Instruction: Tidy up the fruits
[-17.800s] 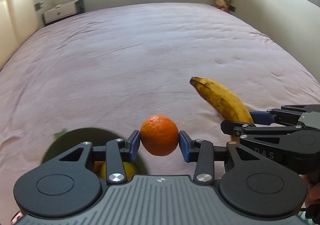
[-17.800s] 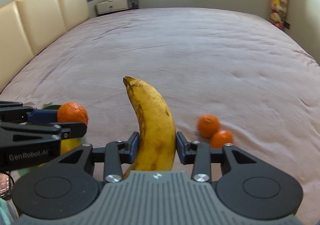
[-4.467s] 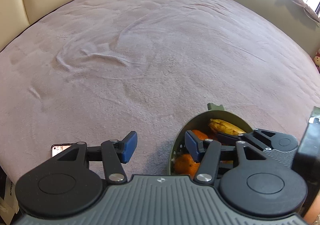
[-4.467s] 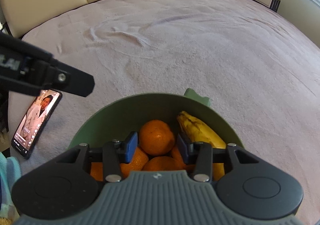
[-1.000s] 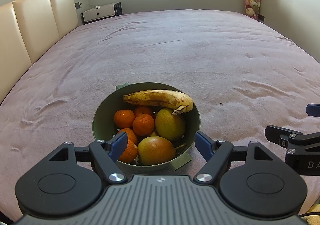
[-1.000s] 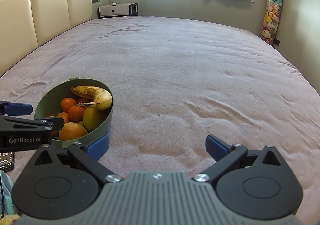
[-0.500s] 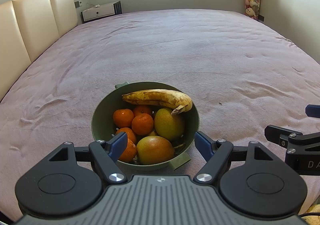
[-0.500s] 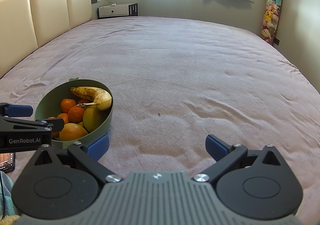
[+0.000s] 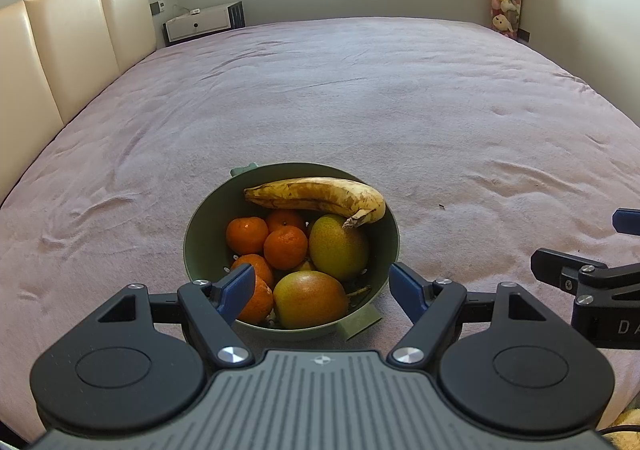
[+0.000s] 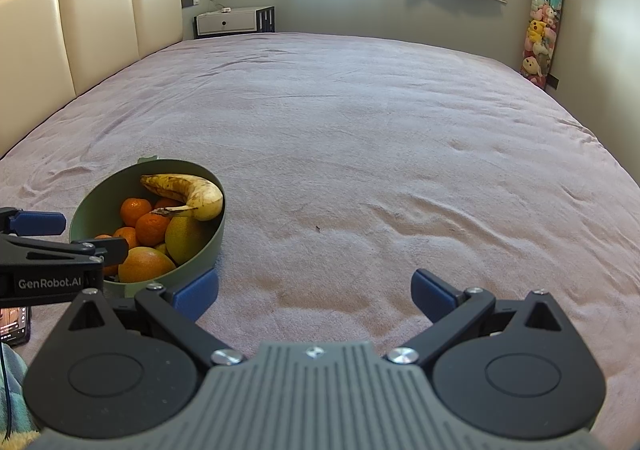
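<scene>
We see a wide bed with a mauve cover; a green bowl rests on it, a phone just beside the bowl.

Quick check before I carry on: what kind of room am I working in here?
A bedroom, most likely: a wide bed with a padded cream headboard, a white bedside cabinet under the window, and plush toys hanging in the corner.

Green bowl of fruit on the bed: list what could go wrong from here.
1. The banana lies across the top, its end near the green bowl rim; a nudge might roll it out.
2. The bowl sits on a soft, wrinkled bedspread, so it may tip if bumped.
3. The open left gripper straddles the near rim and could knock it.
</scene>
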